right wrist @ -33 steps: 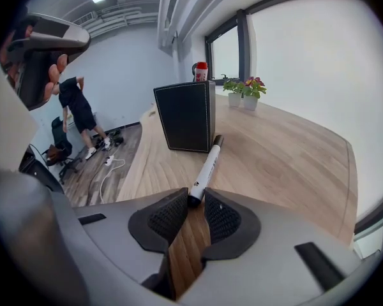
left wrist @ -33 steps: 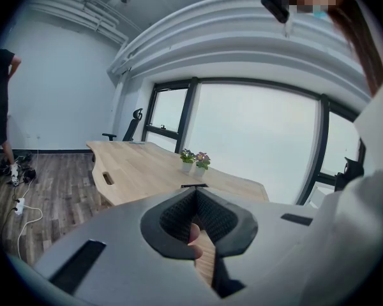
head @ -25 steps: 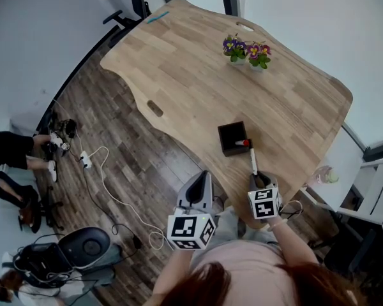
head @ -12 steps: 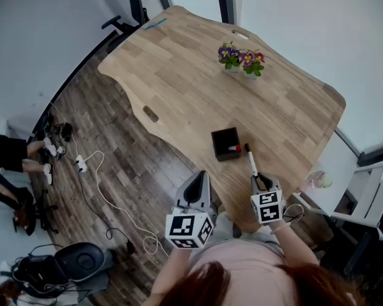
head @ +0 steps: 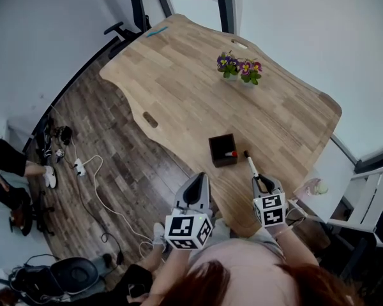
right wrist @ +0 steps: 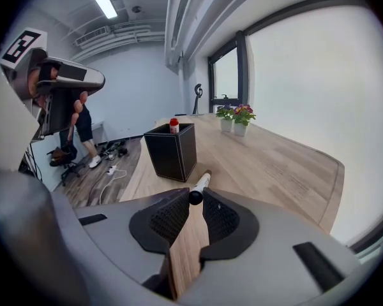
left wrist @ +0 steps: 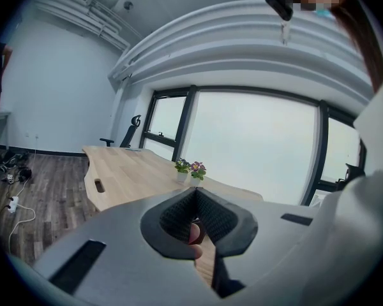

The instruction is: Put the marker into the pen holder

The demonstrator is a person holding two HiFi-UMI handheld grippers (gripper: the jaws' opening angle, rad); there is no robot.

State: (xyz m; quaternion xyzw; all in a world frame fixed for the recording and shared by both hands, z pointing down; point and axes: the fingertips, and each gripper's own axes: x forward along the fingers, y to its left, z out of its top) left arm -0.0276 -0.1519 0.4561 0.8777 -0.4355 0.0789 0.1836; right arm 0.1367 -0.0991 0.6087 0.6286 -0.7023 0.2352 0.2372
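A black square pen holder (head: 223, 150) stands on the wooden table (head: 179, 81) near its front edge, with a red-capped marker (head: 230, 153) inside it. My right gripper (head: 262, 183) is shut on the back end of a white marker (head: 251, 165). The marker's dark tip points toward the holder's right side and sits a little short of it. In the right gripper view the marker (right wrist: 198, 187) pokes out between the pads, and the holder (right wrist: 171, 150) is just ahead to the left. My left gripper (head: 201, 177) hangs shut and empty off the table's front edge.
Two small pots of purple flowers (head: 238, 67) stand at the back of the table. A blue pen (head: 157, 32) lies at the far left corner. Cables and a power strip (head: 80, 166) lie on the floor to the left. A bottle (head: 313, 187) sits beside white furniture at the right.
My right gripper has lifted the marker slightly, and its tip now sits further from the holder's right side. The left gripper has stayed where it was. The head view has shifted a little.
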